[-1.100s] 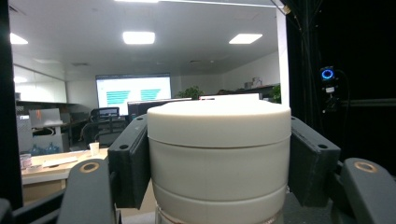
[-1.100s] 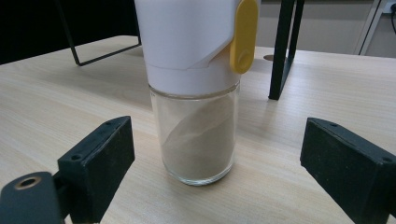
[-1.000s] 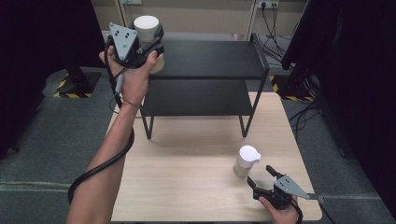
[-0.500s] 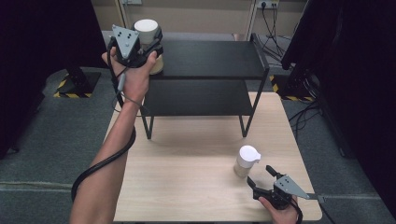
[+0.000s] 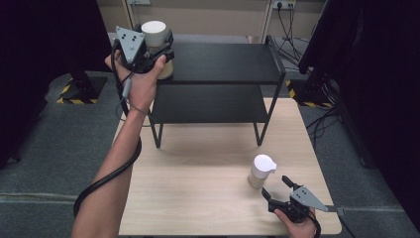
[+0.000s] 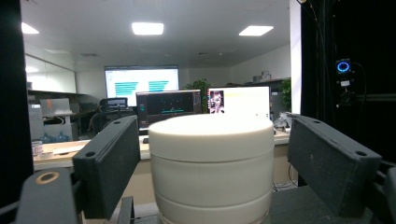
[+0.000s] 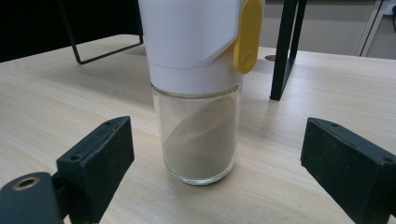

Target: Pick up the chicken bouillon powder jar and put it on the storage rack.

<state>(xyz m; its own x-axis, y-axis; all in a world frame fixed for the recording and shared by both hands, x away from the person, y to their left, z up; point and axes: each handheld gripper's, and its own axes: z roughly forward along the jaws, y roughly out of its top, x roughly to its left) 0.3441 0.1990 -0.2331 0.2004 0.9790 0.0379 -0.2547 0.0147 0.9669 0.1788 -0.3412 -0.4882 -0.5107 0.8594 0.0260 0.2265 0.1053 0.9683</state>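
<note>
Pale wood bench (image 5: 198, 198) carries a black shelf (image 5: 223, 62) at its far side. Left gripper (image 5: 153, 49) stands open around a white jar (image 5: 154, 34) on the shelf's top left corner; close squarely on its sides. Right gripper (image 5: 278, 191), open, faces a shaker (image 5: 261, 171) near right.

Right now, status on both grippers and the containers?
Left gripper open, fingers flanking white jar on top shelf, gaps either side. Right gripper open, facing glass shaker on table. Nothing between.
</note>
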